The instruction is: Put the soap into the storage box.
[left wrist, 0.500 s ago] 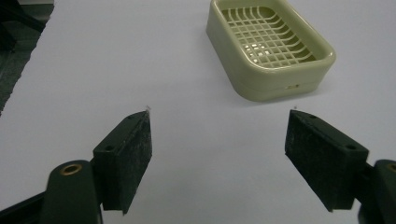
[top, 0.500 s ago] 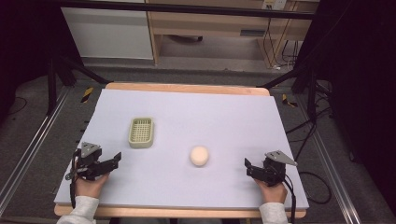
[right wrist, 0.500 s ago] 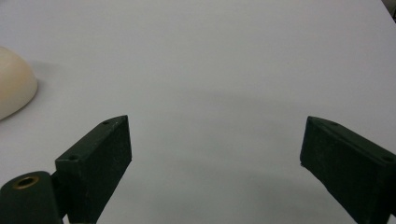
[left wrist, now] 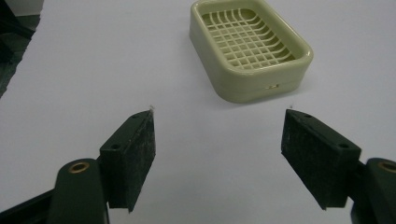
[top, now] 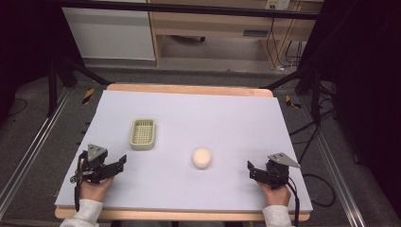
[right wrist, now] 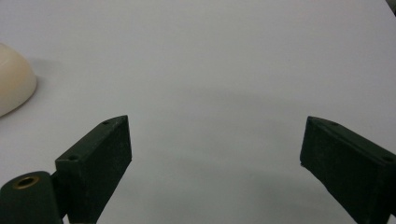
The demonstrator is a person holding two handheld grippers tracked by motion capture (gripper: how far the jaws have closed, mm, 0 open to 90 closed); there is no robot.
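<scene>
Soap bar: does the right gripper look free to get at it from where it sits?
Probably yes. The right gripper is open, and only bare table mat lies between it and the soap bar. The soap dish sits off toward the left gripper, out of the way.

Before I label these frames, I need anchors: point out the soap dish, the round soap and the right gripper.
soap dish (left wrist: 251, 33): left gripper view, on its slotted grid floor.
round soap (top: 202, 157): high view, on its domed top.
right gripper (top: 250, 168): high view, between its open jaw tips.
</scene>
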